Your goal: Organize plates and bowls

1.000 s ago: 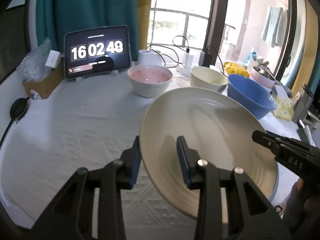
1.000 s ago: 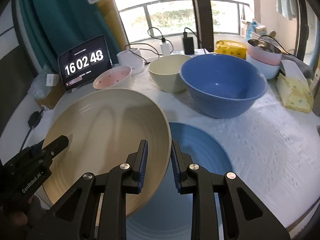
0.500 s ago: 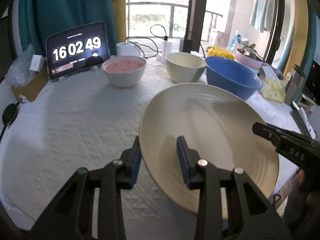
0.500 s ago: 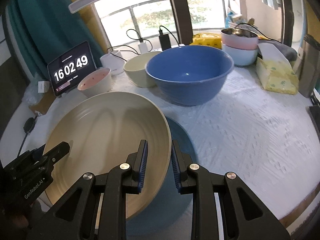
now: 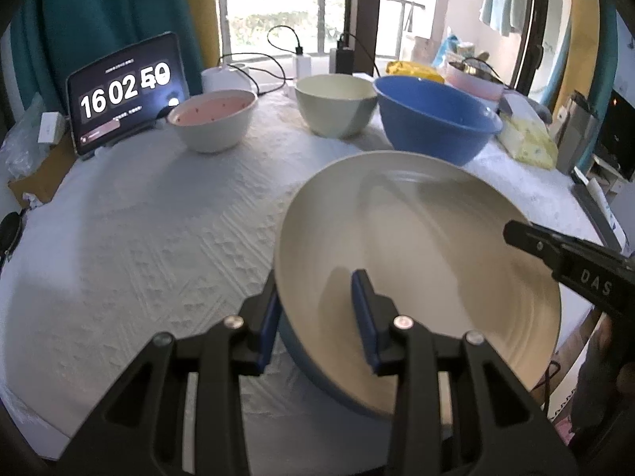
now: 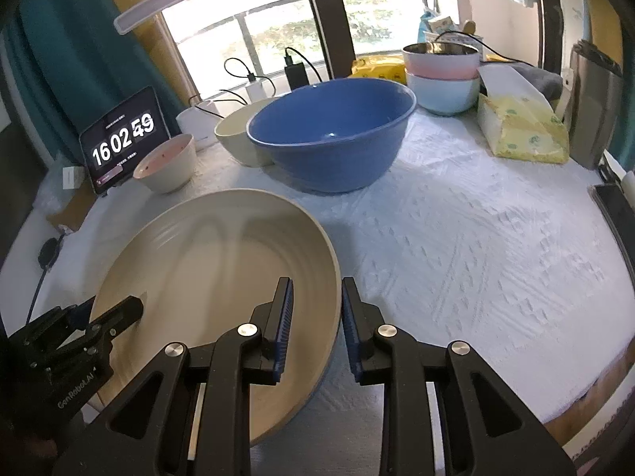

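Both grippers hold one large cream plate over the white table; it also shows in the right wrist view. My left gripper is shut on its left rim. My right gripper is shut on its right rim. A thin blue edge shows just under the plate. At the back stand a pink-lined bowl, a cream bowl and a big blue bowl.
A tablet clock stands at the back left. Stacked pink and pale bowls, a yellow tissue pack and a metal can sit at the back right. Chargers and cables lie by the window.
The plate, held by both grippers, has come down low over the blue plate, which is now almost fully covered. Both views have swung to the right.
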A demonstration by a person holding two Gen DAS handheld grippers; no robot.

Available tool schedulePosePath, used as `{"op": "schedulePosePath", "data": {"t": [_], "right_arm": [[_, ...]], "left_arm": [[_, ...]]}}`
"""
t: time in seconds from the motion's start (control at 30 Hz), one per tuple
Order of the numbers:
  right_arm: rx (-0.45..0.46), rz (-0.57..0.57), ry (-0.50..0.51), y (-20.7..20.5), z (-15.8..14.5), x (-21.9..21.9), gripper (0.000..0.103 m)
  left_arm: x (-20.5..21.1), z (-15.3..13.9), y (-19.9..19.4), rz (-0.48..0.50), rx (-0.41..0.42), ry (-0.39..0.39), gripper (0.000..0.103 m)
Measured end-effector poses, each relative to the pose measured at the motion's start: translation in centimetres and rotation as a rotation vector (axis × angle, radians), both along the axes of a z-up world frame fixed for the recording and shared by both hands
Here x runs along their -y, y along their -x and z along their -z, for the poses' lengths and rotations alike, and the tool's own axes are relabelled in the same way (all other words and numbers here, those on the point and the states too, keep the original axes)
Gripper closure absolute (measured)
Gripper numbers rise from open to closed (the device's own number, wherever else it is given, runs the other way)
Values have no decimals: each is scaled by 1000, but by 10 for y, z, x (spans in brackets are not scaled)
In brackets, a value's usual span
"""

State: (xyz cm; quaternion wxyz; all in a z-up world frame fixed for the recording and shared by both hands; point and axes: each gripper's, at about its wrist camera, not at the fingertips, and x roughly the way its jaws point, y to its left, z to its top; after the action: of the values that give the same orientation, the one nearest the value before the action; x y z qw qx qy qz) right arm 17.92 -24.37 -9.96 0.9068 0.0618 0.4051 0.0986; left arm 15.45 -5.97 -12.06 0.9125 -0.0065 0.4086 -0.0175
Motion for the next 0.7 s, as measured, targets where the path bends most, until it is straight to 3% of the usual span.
{"op": "schedulePosePath", "data": {"t": [0.47, 0.7], "right_arm": [[31, 10, 4, 6, -1, 2, 76], [41, 41, 2, 9, -3, 10, 76]], "left_arm": [[3, 8, 0, -1, -47, -55, 66], [8, 10, 1, 14, -44, -81, 55]]}}
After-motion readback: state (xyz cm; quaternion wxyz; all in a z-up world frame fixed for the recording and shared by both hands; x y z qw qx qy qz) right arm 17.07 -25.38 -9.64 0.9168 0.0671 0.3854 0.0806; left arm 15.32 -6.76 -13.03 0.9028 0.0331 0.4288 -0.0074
